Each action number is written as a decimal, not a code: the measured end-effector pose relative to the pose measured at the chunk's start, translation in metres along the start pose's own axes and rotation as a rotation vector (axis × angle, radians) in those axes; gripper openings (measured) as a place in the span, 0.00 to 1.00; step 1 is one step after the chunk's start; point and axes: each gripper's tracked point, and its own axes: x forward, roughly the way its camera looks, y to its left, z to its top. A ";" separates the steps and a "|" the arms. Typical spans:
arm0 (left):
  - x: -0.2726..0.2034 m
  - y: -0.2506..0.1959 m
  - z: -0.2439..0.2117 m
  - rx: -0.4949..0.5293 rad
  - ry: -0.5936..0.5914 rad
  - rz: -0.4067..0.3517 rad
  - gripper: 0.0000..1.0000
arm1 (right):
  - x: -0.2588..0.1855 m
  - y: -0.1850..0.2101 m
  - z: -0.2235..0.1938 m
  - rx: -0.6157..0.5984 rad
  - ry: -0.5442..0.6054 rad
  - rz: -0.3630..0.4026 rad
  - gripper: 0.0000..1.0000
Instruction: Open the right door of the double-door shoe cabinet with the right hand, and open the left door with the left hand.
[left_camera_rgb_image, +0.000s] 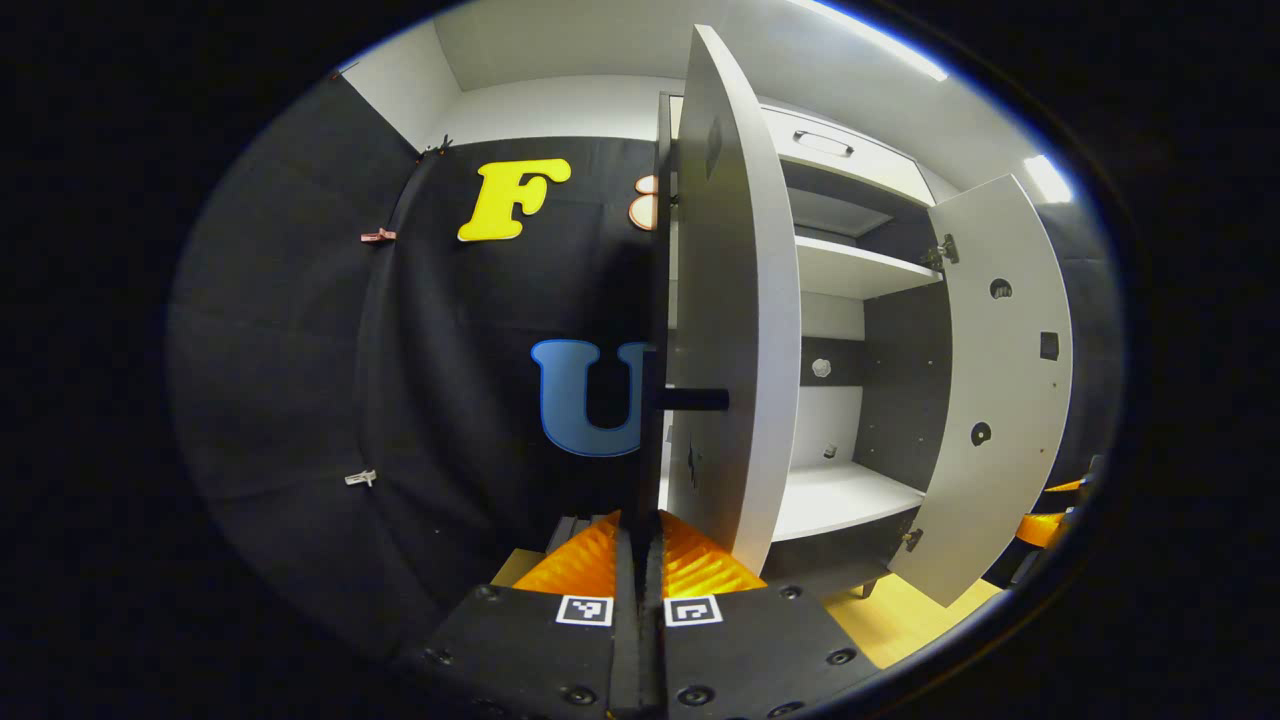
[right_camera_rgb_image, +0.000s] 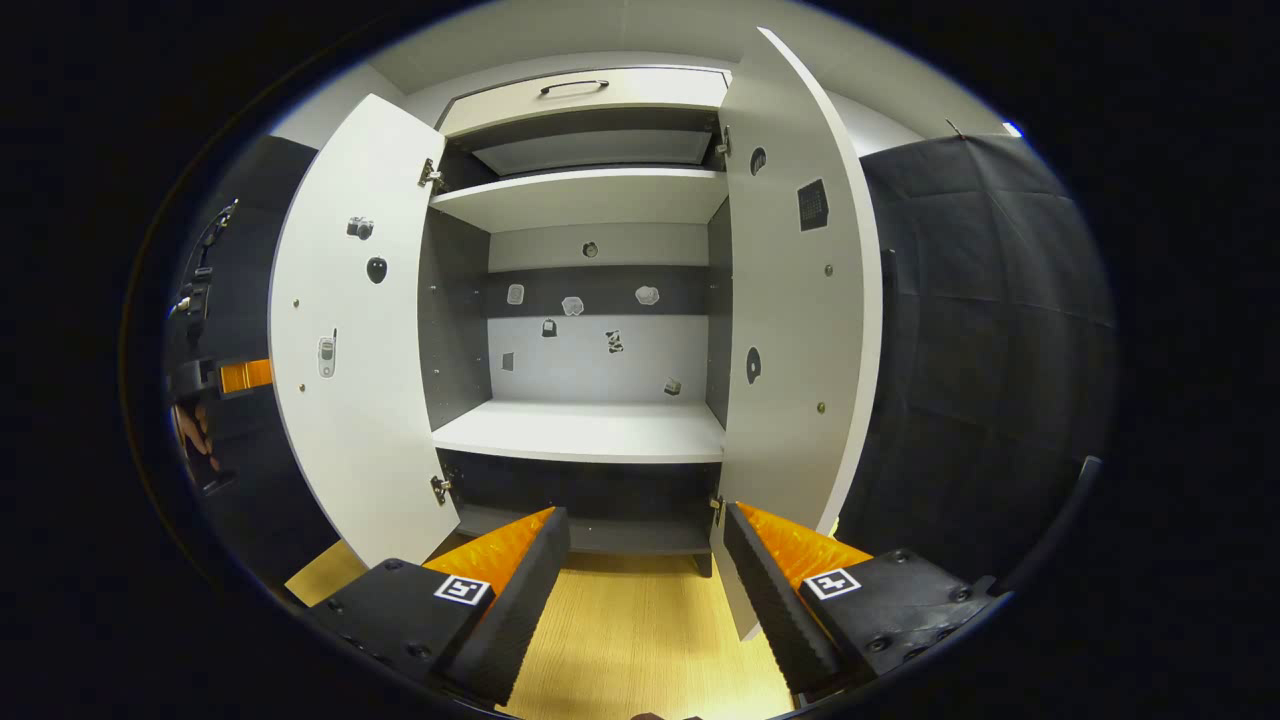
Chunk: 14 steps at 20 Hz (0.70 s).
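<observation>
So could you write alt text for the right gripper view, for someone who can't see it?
A shoe cabinet stands with left door and right door swung wide, showing bare shelves. The right gripper hangs open before it, above a wooden floor.

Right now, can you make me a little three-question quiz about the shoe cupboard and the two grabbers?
1. True or false: both cabinet doors stand open.
2. Which gripper has its fingers closed together? A) left B) right
3. Fill in: the shelves inside the cabinet hold ____ shoes.

Key
1. True: the left door and the right door both swing out.
2. A: the left gripper is shut beside the left door's edge, under its dark handle; the right gripper is open.
3. No: the lower shelf and upper shelf look bare.
</observation>
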 end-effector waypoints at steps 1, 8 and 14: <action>0.000 0.000 -0.002 0.011 -0.004 0.000 0.05 | -0.002 0.000 0.003 -0.003 -0.005 -0.005 0.98; -0.054 -0.010 0.004 0.024 -0.006 0.071 0.06 | -0.011 -0.008 0.021 0.005 -0.037 -0.010 0.98; -0.089 -0.107 -0.002 -0.046 0.000 0.017 0.56 | -0.018 -0.044 0.025 -0.002 -0.042 0.010 0.98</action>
